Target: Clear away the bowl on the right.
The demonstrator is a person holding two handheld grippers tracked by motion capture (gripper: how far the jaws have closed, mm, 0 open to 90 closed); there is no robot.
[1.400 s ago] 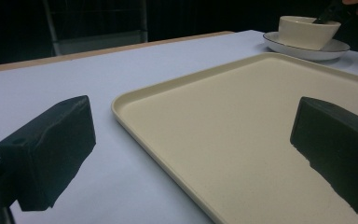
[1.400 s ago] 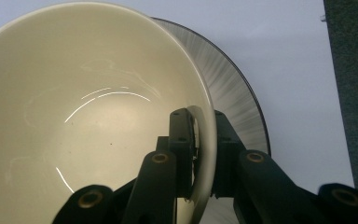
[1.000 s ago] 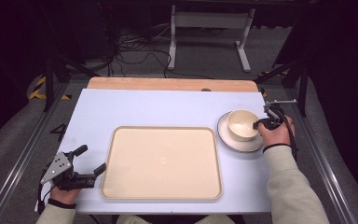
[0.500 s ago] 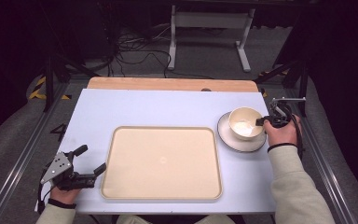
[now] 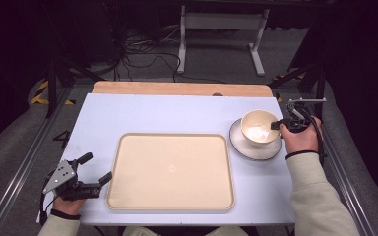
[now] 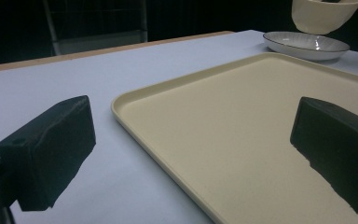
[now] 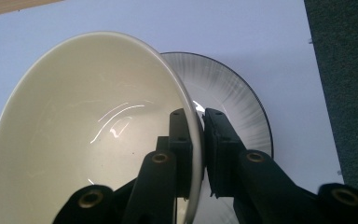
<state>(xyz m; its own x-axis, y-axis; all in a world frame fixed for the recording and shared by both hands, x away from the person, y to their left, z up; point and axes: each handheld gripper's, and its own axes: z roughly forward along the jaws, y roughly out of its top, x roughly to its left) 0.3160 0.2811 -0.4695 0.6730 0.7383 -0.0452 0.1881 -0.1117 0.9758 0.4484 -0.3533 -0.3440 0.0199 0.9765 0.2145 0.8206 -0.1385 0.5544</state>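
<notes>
While the left gripper rests low at the near left corner of the white table, its jaws spread wide with nothing between them, the right gripper clamps the rim of a cream bowl at the table's right side. In the right gripper view, one black jaw sits inside the bowl and the other outside, both pressed tight against the thin wall at the rim's near edge. The bowl is held clear above a white plate with a dark rim; the left gripper view shows open air between the bowl's base and the plate beneath it. In the right gripper view the bowl hangs tilted, its pale, glossy inside turned towards the camera, and the ribbed plate peeks out behind its right edge. The plate lies on the table just to the right of a large beige tray, which sits at the centre near the person's side. The tray's rounded corner runs between the left gripper's two open jaws in that gripper's view, untouched by either. A person's right hand in a light sleeve carries the gripper beside the plate.
</notes>
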